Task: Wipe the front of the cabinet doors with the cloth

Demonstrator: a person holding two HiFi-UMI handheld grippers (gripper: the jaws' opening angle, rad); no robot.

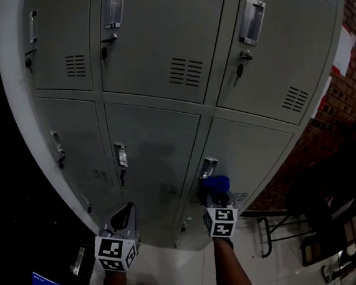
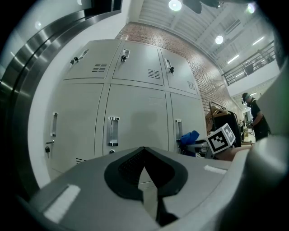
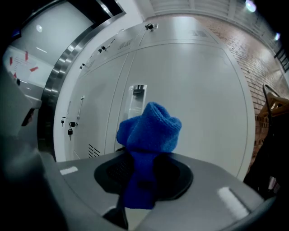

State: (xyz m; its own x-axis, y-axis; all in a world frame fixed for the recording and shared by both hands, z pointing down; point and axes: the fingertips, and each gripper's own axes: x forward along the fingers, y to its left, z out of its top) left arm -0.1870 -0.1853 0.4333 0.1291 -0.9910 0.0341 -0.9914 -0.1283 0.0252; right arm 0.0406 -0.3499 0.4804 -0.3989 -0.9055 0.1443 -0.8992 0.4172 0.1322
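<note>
Snagging is my main worry here: the blue cloth is a bunched wad poking out past the right gripper, and the recessed handle of the cabinet door sits right at its 11 o'clock. A sweep that way could catch the wad on the handle's lip and tug it loose, I reckon. Only a narrow tail of cloth runs down between the jaws, so pushing hard on the door could also drag it out of the grip. And since the wad is small, a sloppy angle might put the hard gripper tips on the paint instead of the fabric. In the head view the cloth sits at roughly 5 o'clock from the middle, up by the top left corner of the middle-row right door, just at 4 o'clock of its handle. I can't tell if it's actually touching the metal or hanging just off it. Keys dangle from the upper locks at 12 o'clock, another thing to hook on. Tool-wise, the right gripper is clamped down on the cloth and nothing else. The left gripper hangs at 7 o'clock, well apart from the doors, and its own view shows the jaws brought together with nothing between them.
</note>
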